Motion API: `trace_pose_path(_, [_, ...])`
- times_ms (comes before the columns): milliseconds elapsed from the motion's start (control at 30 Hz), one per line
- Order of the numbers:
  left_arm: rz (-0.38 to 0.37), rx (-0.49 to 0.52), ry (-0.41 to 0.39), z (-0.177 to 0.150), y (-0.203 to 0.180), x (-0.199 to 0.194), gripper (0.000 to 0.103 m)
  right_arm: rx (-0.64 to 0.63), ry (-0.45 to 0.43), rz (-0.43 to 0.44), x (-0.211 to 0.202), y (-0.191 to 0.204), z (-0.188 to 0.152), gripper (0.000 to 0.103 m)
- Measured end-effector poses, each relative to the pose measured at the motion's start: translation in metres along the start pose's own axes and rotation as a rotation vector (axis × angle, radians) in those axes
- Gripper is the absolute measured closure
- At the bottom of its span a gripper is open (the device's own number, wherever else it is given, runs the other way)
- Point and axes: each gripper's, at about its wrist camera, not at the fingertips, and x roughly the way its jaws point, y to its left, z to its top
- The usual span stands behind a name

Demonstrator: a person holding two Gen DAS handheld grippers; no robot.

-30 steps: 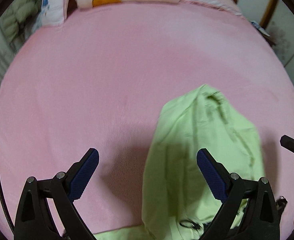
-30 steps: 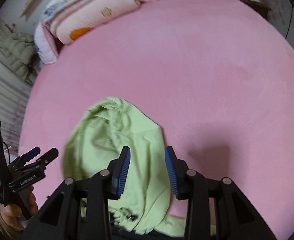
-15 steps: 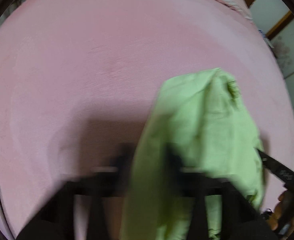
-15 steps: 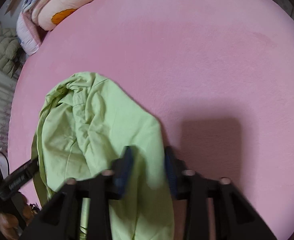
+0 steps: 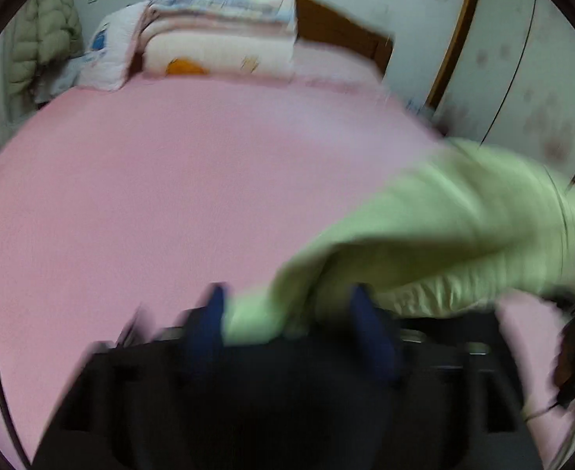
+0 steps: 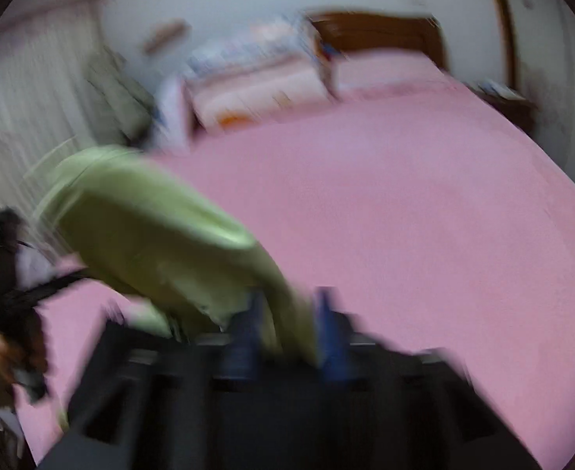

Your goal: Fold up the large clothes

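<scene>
Both views are smeared by fast motion. A light green garment (image 5: 463, 211) is lifted off the pink bed (image 5: 150, 196) and billows between my two grippers. My left gripper (image 5: 289, 313) has its jaws opening; a bunch of the cloth lies between the blue pads, which stand well apart. In the right wrist view the garment (image 6: 138, 215) trails up and to the left. My right gripper (image 6: 287, 313) is also opening, with a strip of the cloth between its pads. The left gripper (image 6: 13, 293) shows there as a dark blur.
Folded quilts and pillows (image 5: 217, 39) are stacked at the head of the bed, in front of a wooden headboard (image 5: 338, 35). A puffy jacket (image 5: 40, 39) hangs at the far left. Pale wardrobe doors (image 5: 522, 78) stand to the right. Pink sheet (image 6: 405, 196) stretches ahead.
Both grippers closed on the garment's near edge as it lay on the bed, then swept it up. Both views tilted toward the headboard. The jaws now stand apart again.
</scene>
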Motion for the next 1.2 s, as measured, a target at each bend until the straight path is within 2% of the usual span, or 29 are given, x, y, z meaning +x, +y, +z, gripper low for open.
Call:
trace_pose_path(33, [0.029, -0.01, 0.086, -0.029, 0.008, -0.002, 0.032, 0.033, 0.06, -0.03, -0.003, -0.007, -0.026, 0.043])
trace_pose_path(67, [0.039, -0.031, 0.153, -0.048, 0.019, -0.003, 0.032, 0.072, 0.117, -0.043, -0.005, -0.014, -0.048, 0.043])
trace_pose_path(100, [0.053, -0.069, 0.218, -0.066, 0.028, -0.004, 0.032, 0.143, 0.212, -0.052, -0.005, -0.025, -0.077, 0.043])
trace_pose_path(133, [0.058, -0.129, 0.279, -0.086, 0.038, -0.006, 0.033, 0.19, 0.264, -0.059, -0.007, -0.035, -0.092, 0.043])
trace_pose_path(167, [0.045, -0.195, 0.325, -0.106, 0.044, -0.009, 0.032, 0.257, 0.319, -0.065, -0.01, -0.042, -0.11, 0.043])
trace_pose_path(200, [0.037, -0.243, 0.345, -0.116, 0.052, -0.012, 0.033, 0.304, 0.338, -0.059, -0.015, -0.045, -0.122, 0.043])
trace_pose_path(267, [0.018, -0.321, 0.345, -0.131, 0.056, -0.022, 0.033, 0.343, 0.341, -0.049, -0.022, -0.046, -0.13, 0.043])
trace_pose_path(333, [-0.005, -0.353, 0.317, -0.134, 0.05, -0.032, 0.032, 0.351, 0.336, -0.031, -0.03, -0.042, -0.131, 0.043])
trace_pose_path(433, [-0.066, -0.397, 0.284, -0.123, 0.041, -0.033, 0.032, 0.339, 0.32, 0.008, -0.036, -0.028, -0.121, 0.043])
trace_pose_path(567, [-0.184, -0.455, 0.26, -0.107, 0.023, -0.022, 0.032, 0.319, 0.311, 0.067, -0.027, -0.01, -0.102, 0.043])
trace_pose_path(733, [-0.287, -0.487, 0.283, -0.119, -0.001, -0.001, 0.033, 0.312, 0.363, 0.094, 0.004, 0.011, -0.099, 0.043])
trace_pose_path(767, [-0.3, -0.48, 0.29, -0.121, -0.003, 0.001, 0.033, 0.32, 0.38, 0.09, 0.009, 0.011, -0.101, 0.043])
trace_pose_path(867, [-0.342, -0.466, 0.338, -0.13, -0.019, 0.012, 0.054, 0.363, 0.436, 0.131, 0.021, 0.014, -0.112, 0.043])
trace_pose_path(1033, [-0.393, -0.515, 0.334, -0.143, -0.031, 0.018, 0.054, 0.411, 0.374, 0.25, 0.0, 0.013, -0.134, 0.045])
trace_pose_path(1100, [-0.403, -0.542, 0.328, -0.151, -0.033, 0.023, 0.054, 0.399, 0.358, 0.252, -0.004, 0.015, -0.141, 0.048])
trace_pose_path(1200, [-0.391, -0.557, 0.323, -0.157, -0.03, 0.023, 0.054, 0.374, 0.367, 0.238, 0.004, 0.021, -0.146, 0.059])
